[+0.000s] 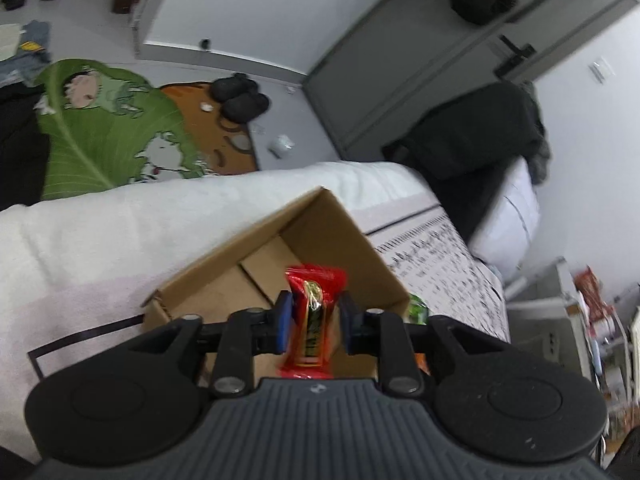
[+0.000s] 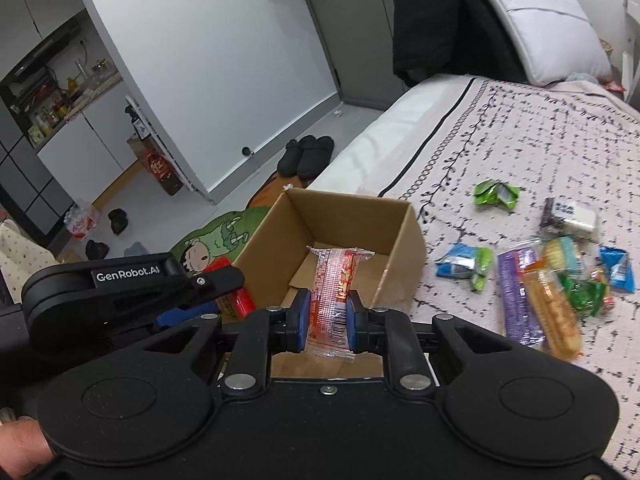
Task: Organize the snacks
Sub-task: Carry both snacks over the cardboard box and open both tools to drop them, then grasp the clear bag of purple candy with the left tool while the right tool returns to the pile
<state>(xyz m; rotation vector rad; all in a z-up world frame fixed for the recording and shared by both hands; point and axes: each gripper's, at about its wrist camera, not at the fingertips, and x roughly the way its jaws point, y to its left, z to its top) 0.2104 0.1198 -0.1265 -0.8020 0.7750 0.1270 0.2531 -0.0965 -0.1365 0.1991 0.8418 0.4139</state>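
Above an open cardboard box (image 2: pixel 404 240) on a bed, the left gripper (image 1: pixel 314 314) pinches a red snack bar (image 1: pixel 314 312); the right gripper (image 2: pixel 327 312) pinches a clear red-printed packet (image 2: pixel 334 300). The left gripper's casing reads "GenRobot.AI".

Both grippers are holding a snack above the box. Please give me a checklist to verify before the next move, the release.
1. Left gripper holds the red foil-wrapped snack bar: cannot tell; its jaws look apart from the wrapper.
2. Right gripper grips the clear red-printed snack packet: ok, jaws closed on it.
3. Open brown cardboard box lies under both snacks: ok.
4. Box floor has free space: ok.
5. Grippers clear of each other: ok, side by side, not touching.
6. Loose snack packets on the patterned bedspread remain to sort: ok.
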